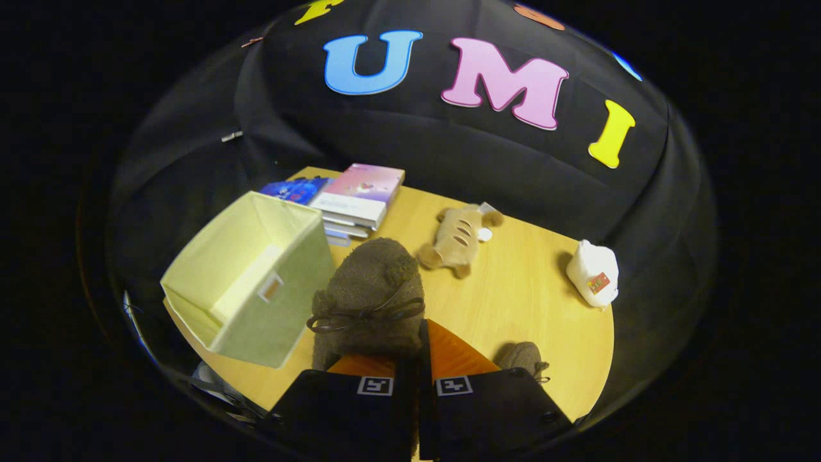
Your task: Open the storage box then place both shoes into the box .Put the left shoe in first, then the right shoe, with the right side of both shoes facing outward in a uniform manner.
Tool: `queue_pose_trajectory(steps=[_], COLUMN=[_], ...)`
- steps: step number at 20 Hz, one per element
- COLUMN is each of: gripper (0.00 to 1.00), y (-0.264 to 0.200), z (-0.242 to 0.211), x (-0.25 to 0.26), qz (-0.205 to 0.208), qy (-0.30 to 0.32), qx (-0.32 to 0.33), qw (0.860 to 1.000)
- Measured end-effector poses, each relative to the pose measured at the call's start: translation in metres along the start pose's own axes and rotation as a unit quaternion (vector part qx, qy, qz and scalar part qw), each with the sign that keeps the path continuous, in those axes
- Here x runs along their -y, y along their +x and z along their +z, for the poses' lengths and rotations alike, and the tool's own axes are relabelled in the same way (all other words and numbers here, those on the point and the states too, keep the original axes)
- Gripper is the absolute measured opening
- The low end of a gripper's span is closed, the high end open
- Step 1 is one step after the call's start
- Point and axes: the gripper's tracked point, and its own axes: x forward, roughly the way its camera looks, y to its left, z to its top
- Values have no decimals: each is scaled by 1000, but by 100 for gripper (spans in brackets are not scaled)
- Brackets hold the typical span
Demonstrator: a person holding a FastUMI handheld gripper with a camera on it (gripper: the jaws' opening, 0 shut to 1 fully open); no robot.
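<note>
A fuzzy brown shoe (369, 295) with a dark bow hangs above the table, pinched at its near edge by my gripper (418, 359), whose fingers are nearly closed on it. Left of the shoe stands the pale green fabric storage box (256, 301), open at the top and tilted in the view, with nothing visible inside. The second brown shoe (523, 359) lies on the wooden table (526, 301) just to the right of my fingers, partly hidden behind them.
A stack of books (359, 199) sits beyond the box at the table's back. A tan plush toy (457, 240) lies past the held shoe. A small white pouch (593, 273) rests near the table's right edge.
</note>
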Motion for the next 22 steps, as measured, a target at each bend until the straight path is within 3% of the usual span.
queue_pose_trajectory(steps=[9,17,22], gripper=[10,10,10], y=[11,85,125], z=[77,60,16], x=[-149,-220,-247], qz=[99,64,38], qy=[58,59,61], qx=[-9,-75,-149], qw=[993,993,986])
